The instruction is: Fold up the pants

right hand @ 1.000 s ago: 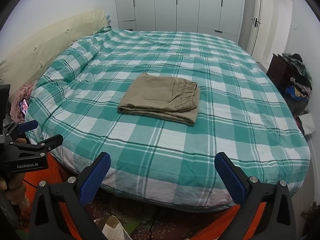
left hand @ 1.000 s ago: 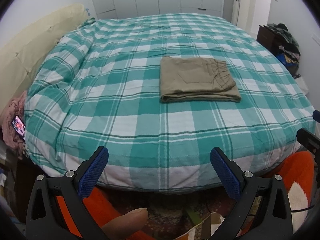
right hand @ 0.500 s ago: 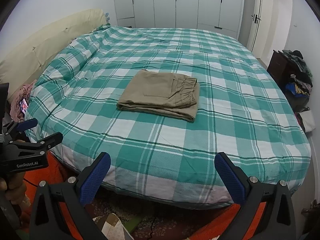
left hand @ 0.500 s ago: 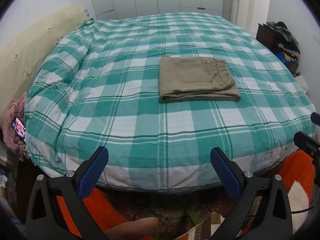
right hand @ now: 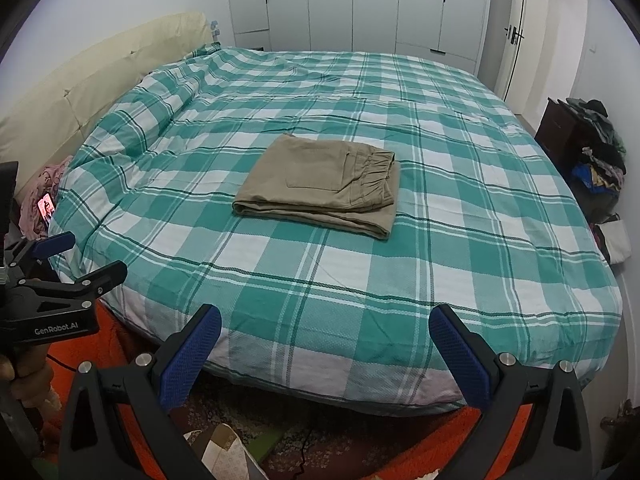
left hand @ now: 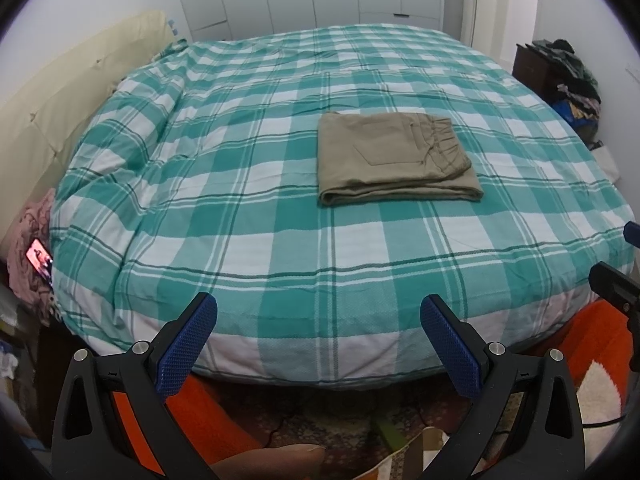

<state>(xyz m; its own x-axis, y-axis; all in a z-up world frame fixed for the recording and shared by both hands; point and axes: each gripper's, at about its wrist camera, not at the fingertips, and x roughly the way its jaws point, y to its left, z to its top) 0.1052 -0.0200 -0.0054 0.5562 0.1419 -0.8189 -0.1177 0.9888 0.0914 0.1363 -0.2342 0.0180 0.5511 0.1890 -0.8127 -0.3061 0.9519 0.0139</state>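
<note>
A: Quick diff vs the earlier frames?

B: Barely any. Both views sit a touch further back and higher than a second ago, so the bed looks slightly smaller. The pants have not moved, same folded rectangle, same spot. Thumb at the bottom of the left view has slid a little to the right.

A: Left to right, left wrist view.

B: Cream headboard [left hand: 60, 96] far left, pink cloth [left hand: 30, 240] wedged by the bed edge with a lit phone [left hand: 39, 261] on it. Then the green-and-white checked duvet [left hand: 248, 184] covering the bed. Folded khaki pants [left hand: 394, 158] lie flat on it, a bit right of centre, elastic waistband on the right side, pocket facing up. Far right: dark nightstand [left hand: 534, 66] piled with clothes [left hand: 576, 76].

A: Left gripper?

B: Left gripper [left hand: 318, 340], blue pads wide apart, holding nothing. It hangs off the foot edge of the bed, over the orange rug [left hand: 200, 408]. Pants well apart from it, further up the bed, roughly straight ahead and slightly right.

A: Right wrist view?

B: Left gripper's body shows at the left edge there. Pants [right hand: 320, 184] sit mid-bed, turned at a slight angle. White wardrobe doors [right hand: 352, 4] behind, door [right hand: 516, 28] to the right.

A: Right gripper?

B: Right gripper [right hand: 324, 350], fingers spread, empty, also off the foot edge. Pants well apart, ahead of it.
</note>
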